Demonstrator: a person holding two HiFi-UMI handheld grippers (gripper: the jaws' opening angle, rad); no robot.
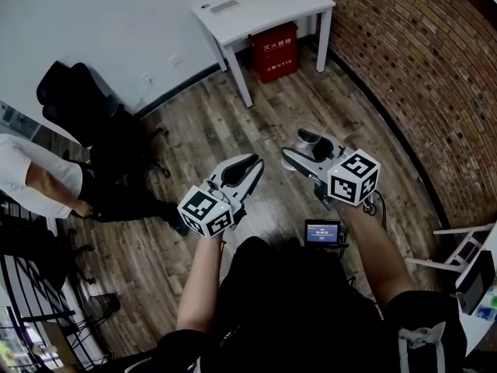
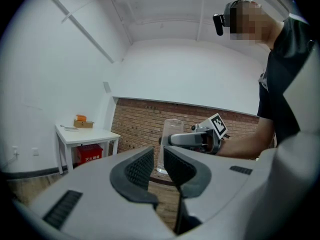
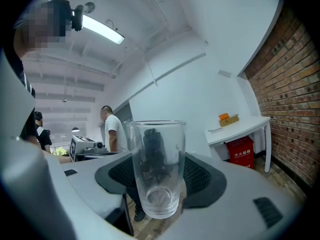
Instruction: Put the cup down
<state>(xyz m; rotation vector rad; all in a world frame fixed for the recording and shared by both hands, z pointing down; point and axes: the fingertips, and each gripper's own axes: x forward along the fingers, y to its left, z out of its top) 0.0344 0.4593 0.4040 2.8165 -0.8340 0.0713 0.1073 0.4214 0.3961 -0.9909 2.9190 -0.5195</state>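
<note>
The cup (image 3: 156,169), a clear empty glass, is held upright in the right tongs (image 1: 304,148), their pads pressing its 2 sides. It hangs in the air over the wooden floor (image 1: 202,130). The left tongs (image 2: 156,165) are closed on nothing. The step in hand is the carry; setting down has not yet begun. Next, I judge, the cup must reach the white counter (image 1: 272,10), well apart ahead, go down upright until its base rests, and only then be released. The head view alone shows that gap, though there the glass is probably the pale shape at the jaws. The left gripper view alone shows the cup side-on.
</note>
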